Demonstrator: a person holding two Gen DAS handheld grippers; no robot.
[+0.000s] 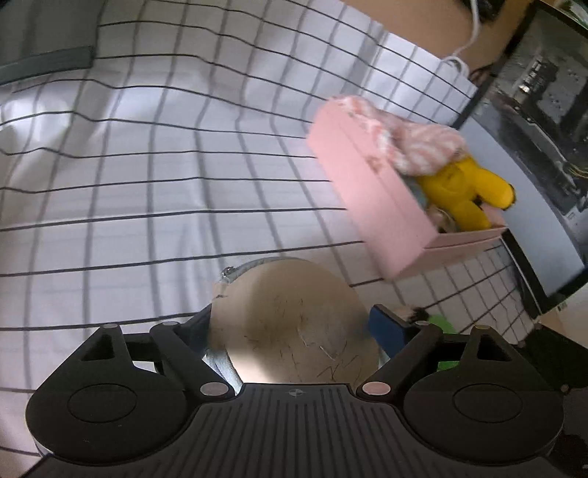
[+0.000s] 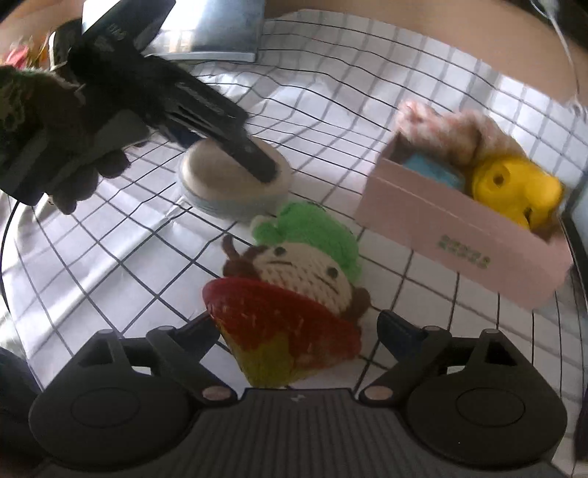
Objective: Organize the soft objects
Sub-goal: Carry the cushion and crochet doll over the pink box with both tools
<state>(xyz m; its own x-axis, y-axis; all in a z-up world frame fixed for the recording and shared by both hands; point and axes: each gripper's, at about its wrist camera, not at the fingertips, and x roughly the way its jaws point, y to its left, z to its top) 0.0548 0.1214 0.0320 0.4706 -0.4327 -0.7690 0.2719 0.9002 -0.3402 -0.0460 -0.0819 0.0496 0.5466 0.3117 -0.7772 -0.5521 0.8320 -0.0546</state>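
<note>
My left gripper (image 1: 290,323) is shut on a round beige pouch (image 1: 294,323) with a zip; the right wrist view shows the pouch (image 2: 235,184) on the checked cloth with the left gripper (image 2: 253,165) across it. My right gripper (image 2: 294,327) is open around a crocheted doll (image 2: 294,286) with green hair, a red top and a yellow skirt, lying on the cloth. A pink box (image 1: 371,198) (image 2: 459,239) holds a yellow plush (image 1: 466,187) (image 2: 514,191), a pink-and-white fluffy item (image 1: 415,143) (image 2: 452,136) and something blue (image 2: 433,172).
A white cloth with a dark grid (image 1: 147,165) (image 2: 110,264) covers the surface. A dark-framed screen (image 1: 533,147) stands right of the box. A grey folded item (image 1: 44,40) lies far left. A book-like object (image 2: 220,33) lies at the far edge.
</note>
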